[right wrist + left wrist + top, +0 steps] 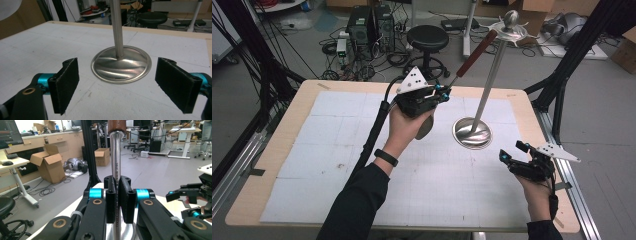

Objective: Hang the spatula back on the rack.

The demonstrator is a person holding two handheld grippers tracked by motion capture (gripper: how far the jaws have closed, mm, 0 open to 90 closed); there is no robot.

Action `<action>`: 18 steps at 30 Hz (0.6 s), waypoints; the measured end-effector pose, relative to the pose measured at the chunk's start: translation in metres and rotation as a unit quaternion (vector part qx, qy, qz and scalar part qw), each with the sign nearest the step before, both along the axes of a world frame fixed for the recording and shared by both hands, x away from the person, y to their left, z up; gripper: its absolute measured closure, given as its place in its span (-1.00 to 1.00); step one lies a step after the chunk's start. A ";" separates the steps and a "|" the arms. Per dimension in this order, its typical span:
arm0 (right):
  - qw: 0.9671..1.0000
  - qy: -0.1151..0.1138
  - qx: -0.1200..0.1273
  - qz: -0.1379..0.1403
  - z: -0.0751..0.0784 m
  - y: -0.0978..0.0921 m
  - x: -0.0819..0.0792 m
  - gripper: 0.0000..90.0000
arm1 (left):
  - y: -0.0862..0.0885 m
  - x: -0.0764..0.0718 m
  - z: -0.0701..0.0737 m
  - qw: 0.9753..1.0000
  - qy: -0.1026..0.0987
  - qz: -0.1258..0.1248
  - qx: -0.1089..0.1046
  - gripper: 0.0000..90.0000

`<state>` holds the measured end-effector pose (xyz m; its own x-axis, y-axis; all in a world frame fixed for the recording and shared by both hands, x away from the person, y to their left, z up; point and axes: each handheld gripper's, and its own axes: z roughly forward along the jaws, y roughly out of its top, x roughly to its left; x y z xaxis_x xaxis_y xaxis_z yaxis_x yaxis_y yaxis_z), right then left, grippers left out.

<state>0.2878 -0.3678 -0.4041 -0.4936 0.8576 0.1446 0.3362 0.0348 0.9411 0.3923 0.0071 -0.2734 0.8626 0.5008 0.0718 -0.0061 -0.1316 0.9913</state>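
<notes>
The left gripper (443,93) hides the lower shaft of the wooden-handled utensil (476,52), and the stand (121,63) loses its pole top past the right gripper view's upper edge.

I see a steel utensil (460,74) with a reddish-brown wooden handle, raised and slanting toward the top of the stand (484,100), a polished pole on a round base, upright on the table.

Wooden table (302,102) carried a white gridded mat (337,150) over most of its top. Steel stand's round base (472,133) sat at the mat's 2 o'clock.
</notes>
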 end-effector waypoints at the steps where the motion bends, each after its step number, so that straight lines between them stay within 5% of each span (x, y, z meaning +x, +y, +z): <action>1: 1.000 0.002 0.000 0.001 0.000 0.000 0.000 -0.59 | -0.002 0.000 0.000 1.000 -0.002 0.003 0.001 0.88; 18: 1.000 0.002 -0.001 0.003 -0.002 0.001 0.001 -0.58 | -0.029 0.018 -0.015 1.000 -0.003 0.013 -0.004 0.87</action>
<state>0.2892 -0.3666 -0.4058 -0.4978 0.8551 0.1448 0.3399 0.0387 0.9397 0.4102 -0.0221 -0.2888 0.8485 0.5240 0.0734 -0.0092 -0.1241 0.9922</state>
